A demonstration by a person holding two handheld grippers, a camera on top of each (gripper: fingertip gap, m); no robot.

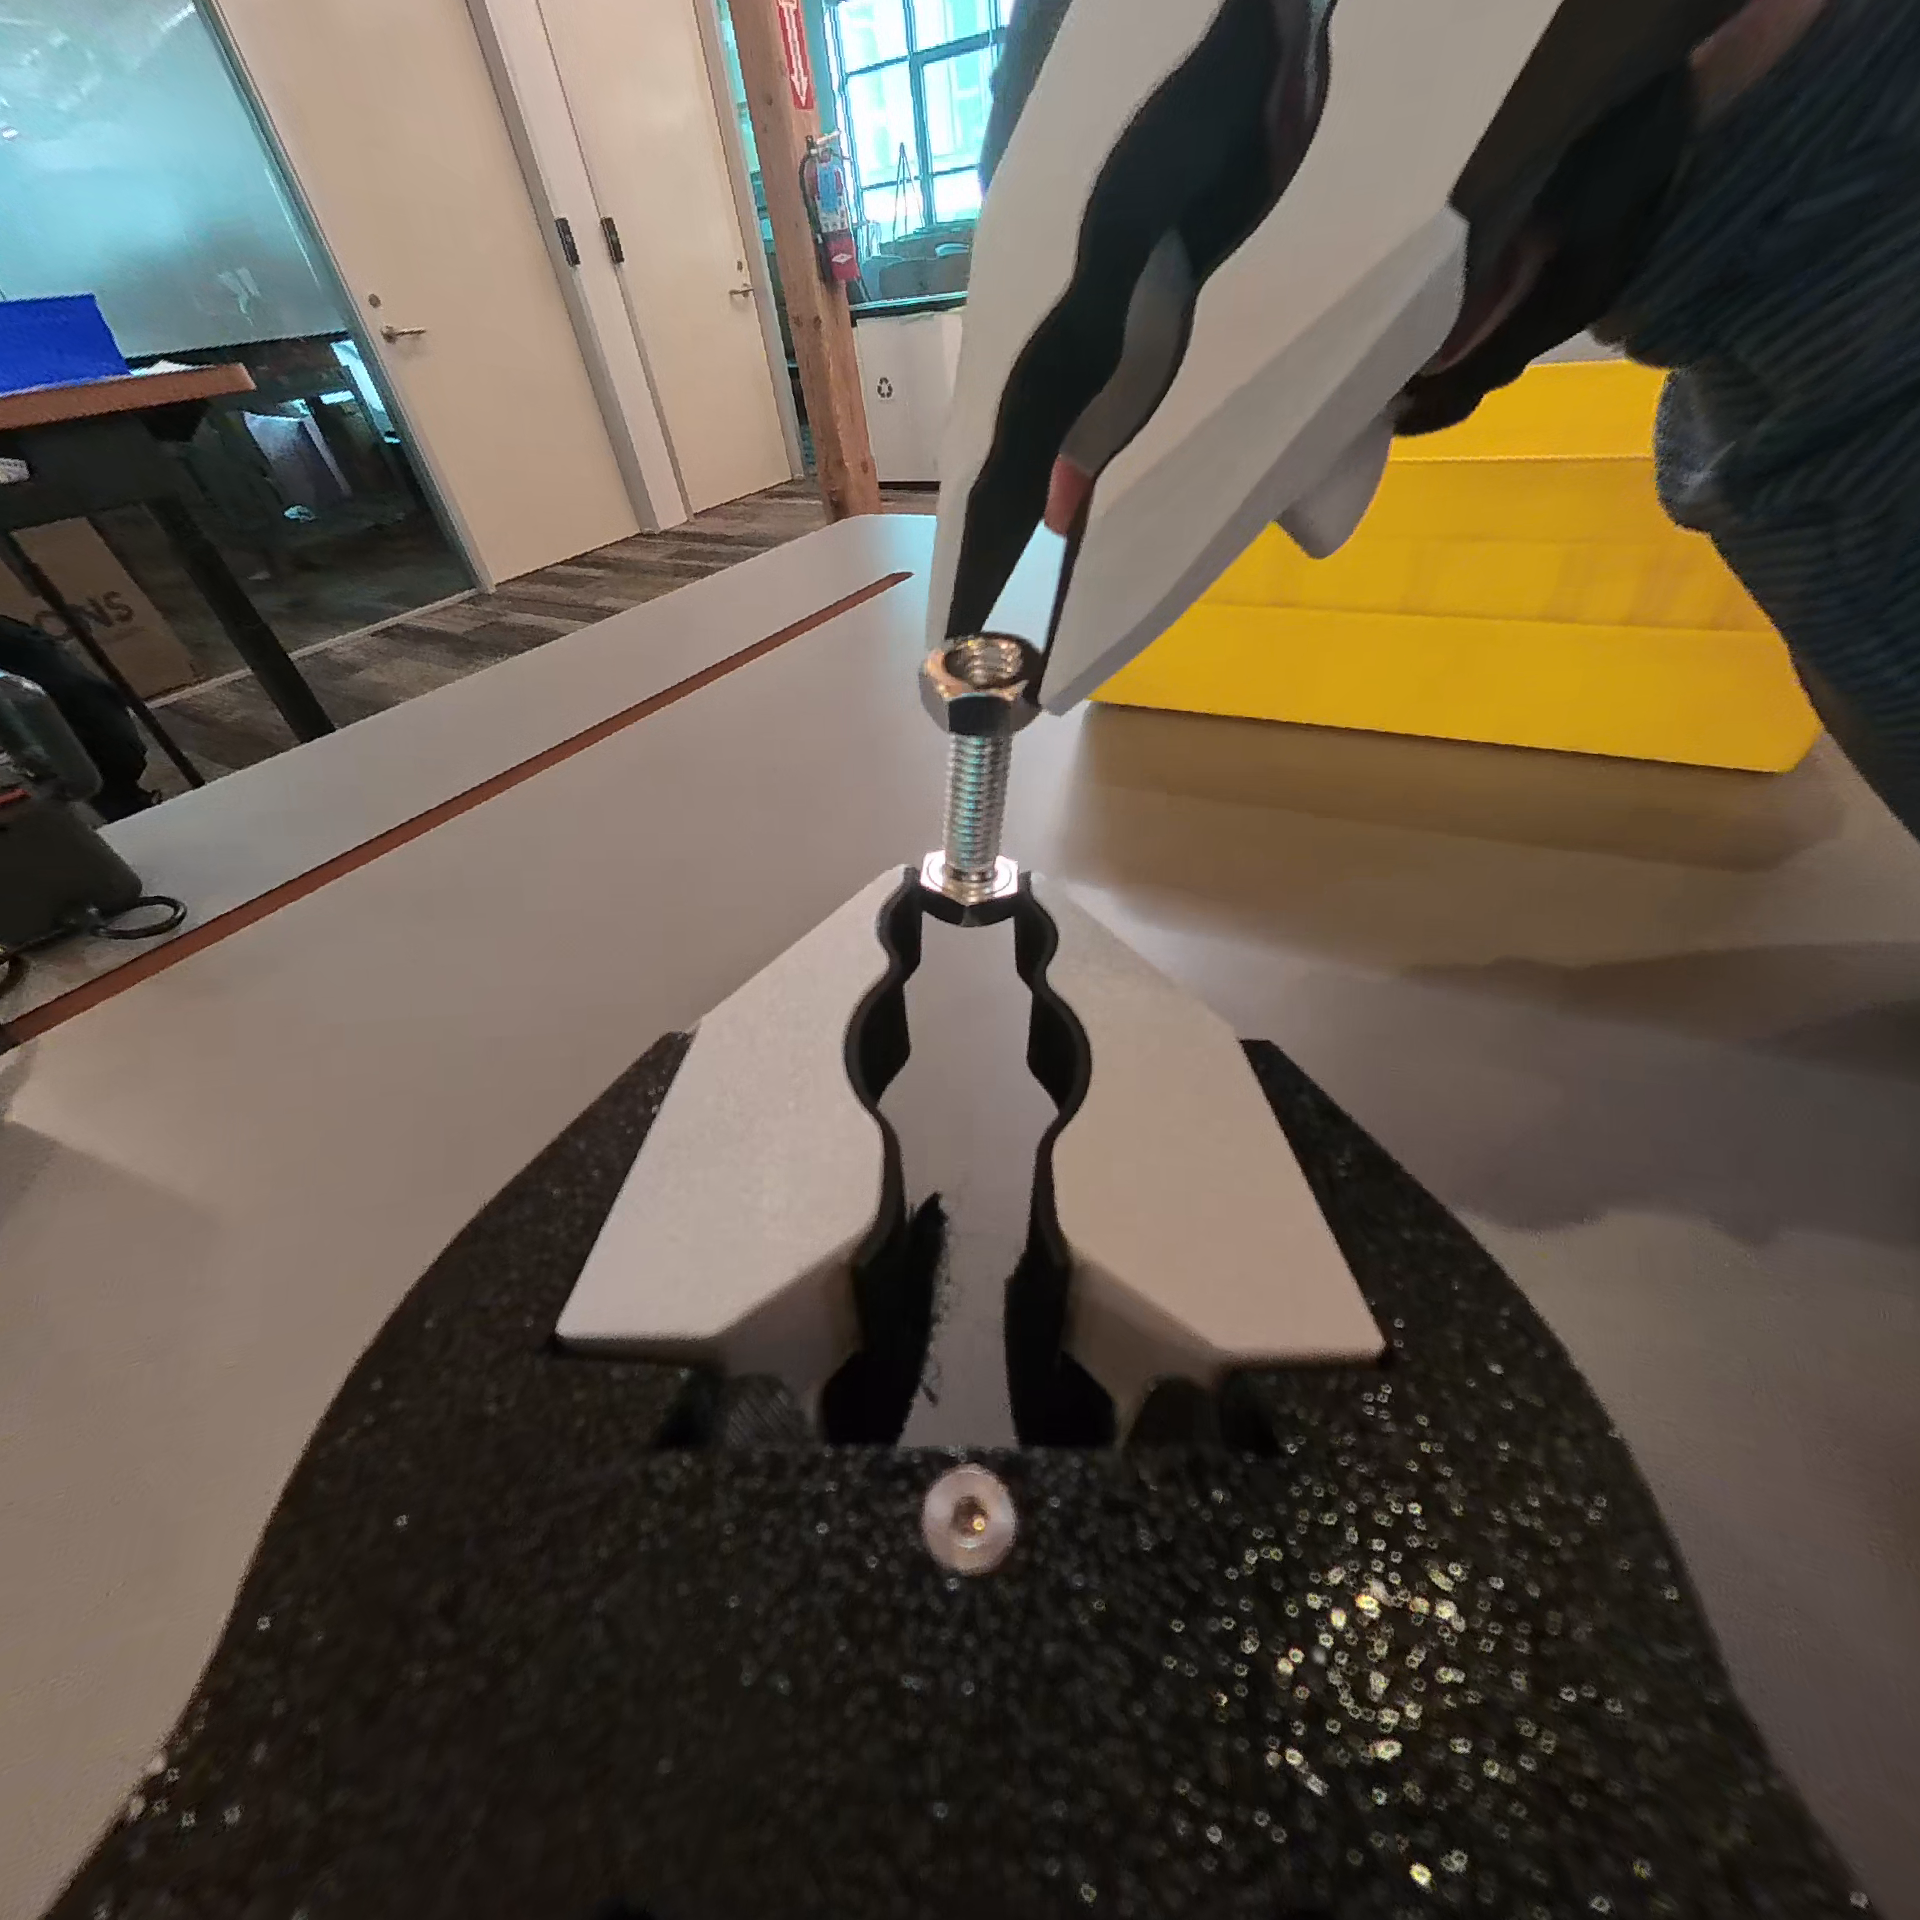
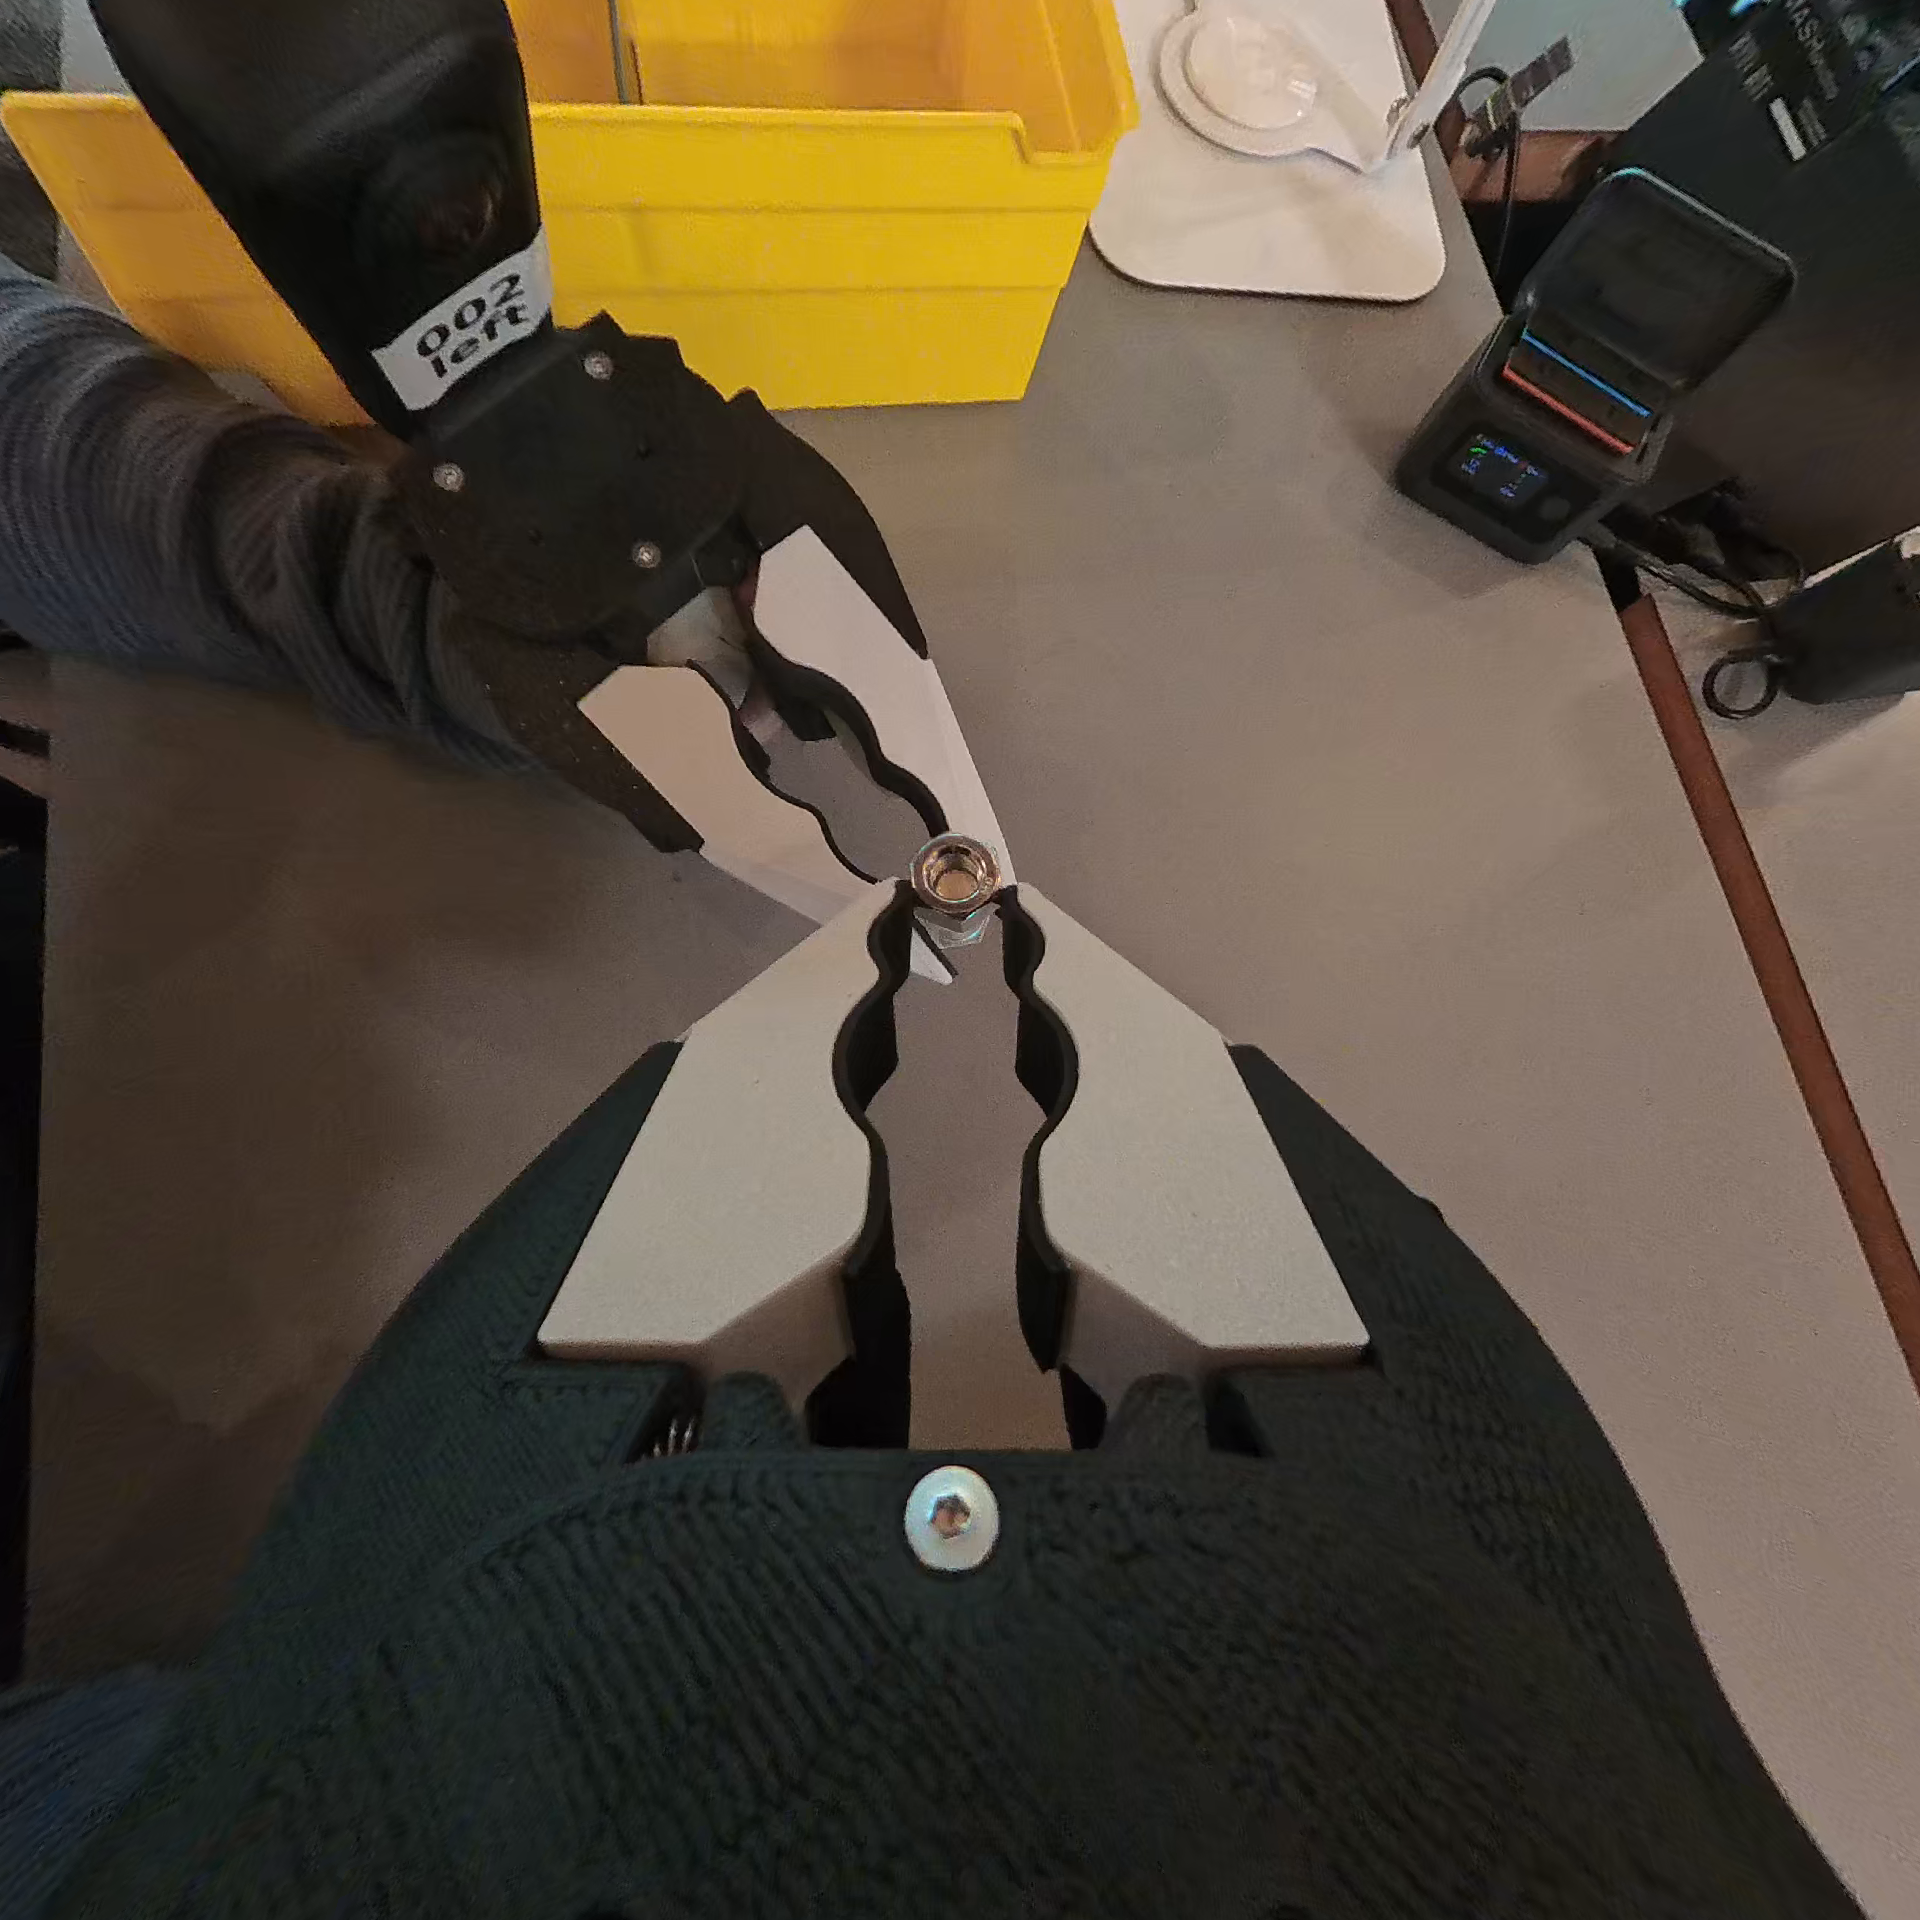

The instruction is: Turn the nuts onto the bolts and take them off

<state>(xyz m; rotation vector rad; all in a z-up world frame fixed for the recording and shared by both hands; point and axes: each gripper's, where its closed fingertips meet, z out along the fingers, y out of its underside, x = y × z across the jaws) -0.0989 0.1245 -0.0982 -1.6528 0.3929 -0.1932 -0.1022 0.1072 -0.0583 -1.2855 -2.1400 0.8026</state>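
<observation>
Bolt (image 1: 975,800) upright, head in left claw (image 1: 975,896), nut (image 1: 979,681) seemingly in right claw (image 1: 1003,665).

Grey bench (image 1: 520,935) with brown edge strip, white doors (image 1: 665,260) along far wall, frosted glass partition (image 1: 135,177), wooden post (image 1: 810,260), gridded daylight window (image 1: 914,104), dark striped carpet floor (image 1: 499,623), red fire extinguisher (image 1: 831,208)

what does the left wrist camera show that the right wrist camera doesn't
Only the left wrist view shows the bolt's threaded shank side-on, plus doors and a fire extinguisher behind. Only the right wrist view looks down through the nut and shows a black device. Both show the left gripper clamping the bolt head, the right gripper on the nut, and the yellow bin.
</observation>
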